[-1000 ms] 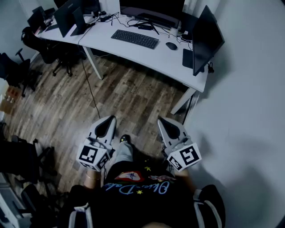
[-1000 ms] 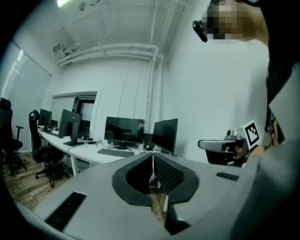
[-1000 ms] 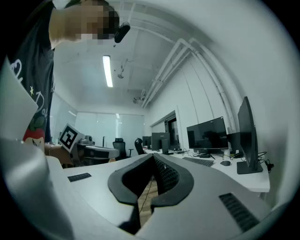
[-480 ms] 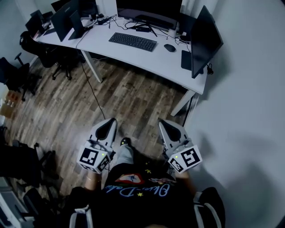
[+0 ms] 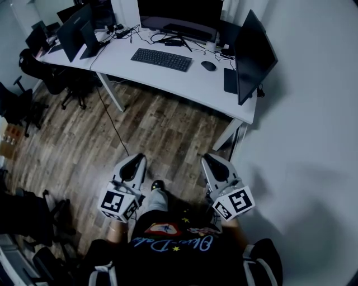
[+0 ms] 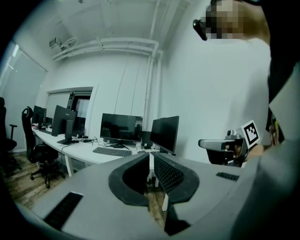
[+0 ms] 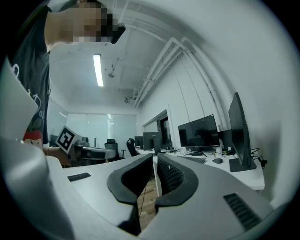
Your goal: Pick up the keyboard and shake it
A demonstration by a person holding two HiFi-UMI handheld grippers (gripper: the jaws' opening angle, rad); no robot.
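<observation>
Jaws are being held together, w/ nothing between them, on both the left gripper and the right gripper. In head view, both are being carried low over the wood floor, side by side, close to the person's body. The keyboard is lying flat on the white desk, well apart from both grippers, in front of the centre monitor, w/ a mouse just beside it. In left gripper view, the pads are being pressed shut and the keyboard is being shown far ahead on the desk. In right gripper view, the pads are likewise meeting, empty; keyboard and mouse are being seen off to the right.
</observation>
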